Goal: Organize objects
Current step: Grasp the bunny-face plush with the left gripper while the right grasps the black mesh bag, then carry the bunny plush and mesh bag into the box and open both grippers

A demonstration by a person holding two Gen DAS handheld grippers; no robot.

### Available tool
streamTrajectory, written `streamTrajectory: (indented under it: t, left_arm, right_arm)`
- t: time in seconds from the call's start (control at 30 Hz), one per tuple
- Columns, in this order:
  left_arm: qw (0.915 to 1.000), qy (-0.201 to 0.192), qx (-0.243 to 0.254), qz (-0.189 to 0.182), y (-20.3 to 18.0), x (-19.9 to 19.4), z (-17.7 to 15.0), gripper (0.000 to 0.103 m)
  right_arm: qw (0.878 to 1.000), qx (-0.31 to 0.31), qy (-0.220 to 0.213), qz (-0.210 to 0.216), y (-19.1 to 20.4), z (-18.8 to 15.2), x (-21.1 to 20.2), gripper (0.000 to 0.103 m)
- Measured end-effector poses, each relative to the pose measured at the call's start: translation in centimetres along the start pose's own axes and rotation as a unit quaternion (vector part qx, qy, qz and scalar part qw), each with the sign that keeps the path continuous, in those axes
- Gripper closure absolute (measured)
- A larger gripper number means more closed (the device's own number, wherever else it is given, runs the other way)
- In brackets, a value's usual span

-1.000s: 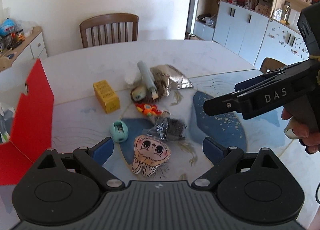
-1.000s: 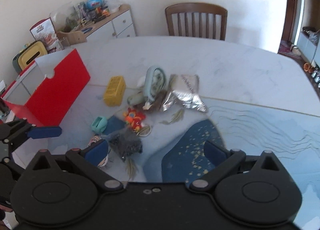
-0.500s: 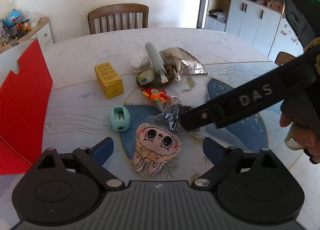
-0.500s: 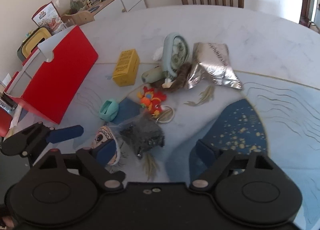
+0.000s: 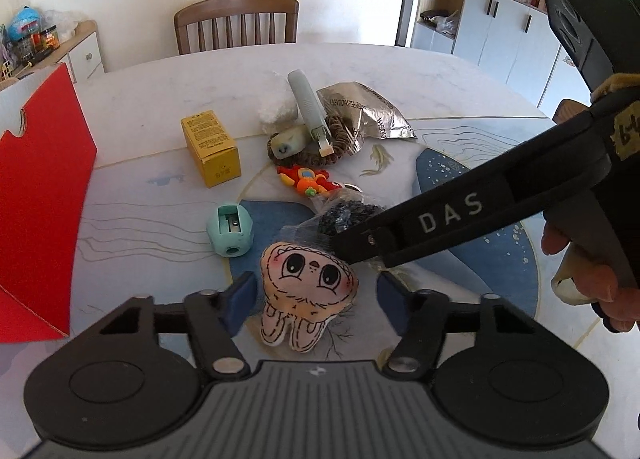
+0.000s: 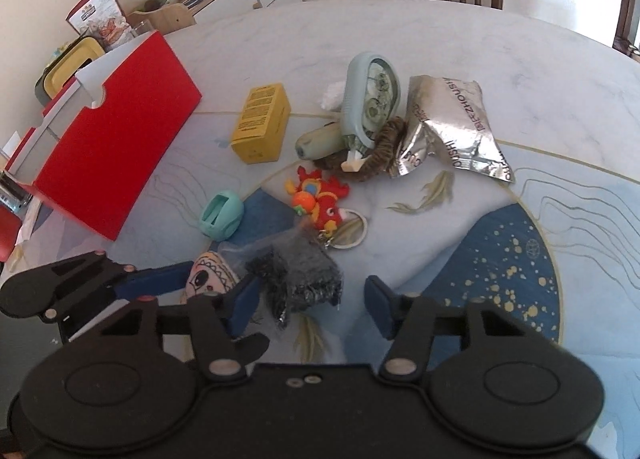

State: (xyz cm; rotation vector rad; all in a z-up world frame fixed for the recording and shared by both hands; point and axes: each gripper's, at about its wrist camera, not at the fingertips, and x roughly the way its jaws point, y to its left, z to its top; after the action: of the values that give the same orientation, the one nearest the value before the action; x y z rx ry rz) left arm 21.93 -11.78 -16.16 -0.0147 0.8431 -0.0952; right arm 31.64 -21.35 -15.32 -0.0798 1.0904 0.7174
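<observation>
Closing on both sides: left gripper (image 5: pixel 314 295) jaws are narrowing with the plush (image 5: pixel 306 287) between them, pads not yet pressing on it as far as I can see. Right gripper (image 6: pixel 310 293) jaws are narrowing too, with the bag (image 6: pixel 298 273) of dark bits between the pads; left pad looks at or near its edge, right pad clear of it, so no grip yet.

Key relation, taking the plush as landmark:
- Plush lies straight ahead of the left fingers, long axis along the pointing line, feet toward the camera, face away. Jaws close across its width.
- Bag sits just beyond the plush head, touching or overlapping it. Right gripper comes in from the plush's right, its tip over that seam.
- Left hand is nearer the plush, right nearer the bag. Judgement: tips are crowded, so one lift may drag the other item.

Look: plush is flat, peach, with big drawn eyes and two stubby feet. Bag is clear crinkled plastic, soft.

Further from the plush: sharpener (image 5: pixel 230 231) to its left, red toy (image 5: pixel 306 181) past the bag, yellow box (image 5: pixel 210 147) far-left, red bin (image 6: pixel 104 131) well to the left.
</observation>
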Motion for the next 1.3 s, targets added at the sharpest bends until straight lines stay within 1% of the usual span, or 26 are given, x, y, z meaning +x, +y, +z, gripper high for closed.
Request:
streamTrajectory:
  t: [0.1,0.13,0.27,0.37,0.67,0.77,0.83,1.03,1.3]
  left_arm:
    - [1.0,0.002,0.0,0.004,0.0,0.0,0.0,0.048]
    - [1.0,0.002,0.0,0.005,0.0,-0.1,0.0,0.053]
    - [1.0,0.001,-0.005,0.002,0.3,-0.2,0.0,0.054]
    - [1.0,-0.002,0.0,0.0,0.2,-0.5,0.0,0.055]
    - [0.9999,-0.016,-0.001,-0.006,0.1,-2.3,0.0,0.055]
    - [0.9998,-0.021,-0.001,-0.005,0.2,-3.2,0.0,0.055]
    - [0.9996,-0.026,-0.008,-0.012,0.4,-3.9,0.0,0.055]
    - [0.9984,-0.049,-0.02,-0.019,1.1,-6.8,0.2,0.055]
    - [0.9971,-0.066,-0.037,-0.012,2.7,-11.1,1.3,0.055]
  right_arm:
    - [1.0,-0.003,-0.001,0.001,0.3,0.0,0.0,0.059]
    - [1.0,-0.005,-0.001,0.002,0.4,0.0,0.0,0.064]
    - [1.0,-0.006,-0.007,0.0,0.7,-0.1,-0.2,0.071]
    - [1.0,-0.005,-0.013,-0.001,0.9,-0.2,-0.5,0.074]
    - [0.999,-0.001,-0.036,-0.002,1.4,-0.2,-2.3,0.076]
    - [0.999,-0.006,-0.043,-0.008,1.8,-0.3,-3.3,0.076]
    - [0.999,-0.012,-0.043,-0.014,2.3,-0.3,-3.9,0.077]
    - [0.998,-0.023,-0.05,-0.014,3.6,-0.5,-6.2,0.077]
    - [0.996,-0.029,-0.083,-0.005,6.2,-0.1,-9.5,0.077]
